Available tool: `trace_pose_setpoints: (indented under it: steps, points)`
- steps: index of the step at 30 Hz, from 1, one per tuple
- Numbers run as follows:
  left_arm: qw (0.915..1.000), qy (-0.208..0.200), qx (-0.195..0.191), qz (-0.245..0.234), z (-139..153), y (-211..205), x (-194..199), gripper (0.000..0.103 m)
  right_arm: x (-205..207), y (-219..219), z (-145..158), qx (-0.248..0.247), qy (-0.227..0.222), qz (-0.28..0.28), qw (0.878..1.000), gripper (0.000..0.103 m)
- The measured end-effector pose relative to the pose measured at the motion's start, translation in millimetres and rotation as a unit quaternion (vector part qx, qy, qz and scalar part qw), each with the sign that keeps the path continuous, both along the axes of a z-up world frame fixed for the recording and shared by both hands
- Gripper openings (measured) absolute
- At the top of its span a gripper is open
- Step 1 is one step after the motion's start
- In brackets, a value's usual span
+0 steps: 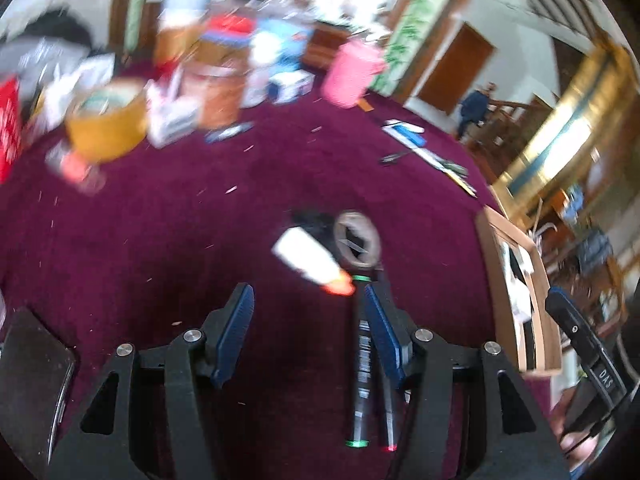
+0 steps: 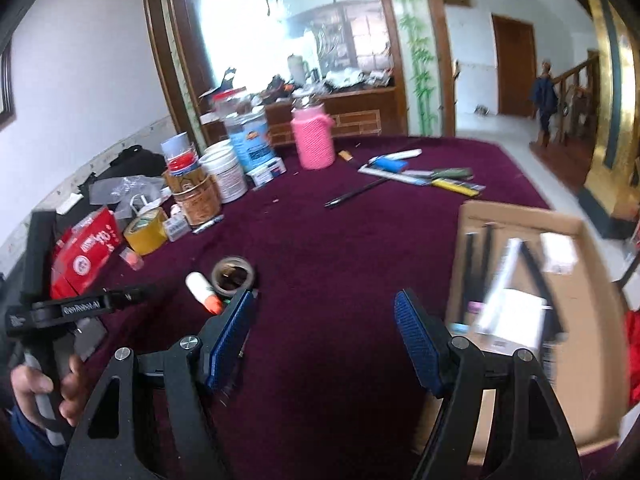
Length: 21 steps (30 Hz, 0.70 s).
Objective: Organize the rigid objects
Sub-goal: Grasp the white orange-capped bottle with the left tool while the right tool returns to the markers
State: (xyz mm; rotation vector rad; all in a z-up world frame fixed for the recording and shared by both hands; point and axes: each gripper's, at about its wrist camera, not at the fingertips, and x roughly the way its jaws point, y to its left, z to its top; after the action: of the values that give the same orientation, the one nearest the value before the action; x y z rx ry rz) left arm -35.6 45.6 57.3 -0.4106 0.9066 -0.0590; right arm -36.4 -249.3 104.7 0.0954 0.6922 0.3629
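My left gripper [image 1: 308, 312] hangs open over the maroon cloth [image 1: 240, 208] with nothing between its blue pads. Two black markers, one green-ended [image 1: 362, 360] and one red-ended [image 1: 388, 416], lie on the cloth under its right finger. Just ahead lie a white glue stick with an orange cap [image 1: 308, 260] and a small dark tape roll [image 1: 358, 242]. My right gripper [image 2: 324, 320] is open and empty, to the left of a cardboard box [image 2: 520, 210] that holds several pens and white items. The glue stick [image 2: 202, 290] and the tape roll [image 2: 234, 276] sit to its left front.
Jars, tubs, a yellow tape roll [image 2: 146, 230], a red carton [image 2: 86, 252] and a pink-sleeved bottle [image 2: 314, 142] crowd the far left of the table. Rulers and pens [image 2: 420, 176] lie at the far right. A dark flat device [image 1: 32, 376] is near left. A person [image 2: 544, 96] stands by the stairs.
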Motion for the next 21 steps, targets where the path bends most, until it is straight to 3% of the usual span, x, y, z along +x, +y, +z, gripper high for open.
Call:
trace_pose_setpoints:
  steps: [5,8,12,16,21]
  points:
    - [0.9946,0.048,-0.081,0.044,-18,25,19,0.056,29,24,-14,0.014,-0.013,-0.003,1.000,0.067]
    - [0.9927,0.060,-0.090,0.052,-22,19,30,0.056,36,25,-31,0.032,0.002,0.018,0.999,0.067]
    - [0.9935,0.058,-0.077,0.060,-23,3,47,0.056,37,16,-36,0.032,0.010,0.019,0.999,0.067]
    - [0.9954,0.057,-0.043,0.063,-28,-13,63,0.054,38,7,-37,0.070,0.030,0.032,0.997,0.067]
    - [0.9978,0.058,-0.006,0.032,-38,-20,67,0.032,38,6,-37,0.078,0.032,0.039,0.996,0.067]
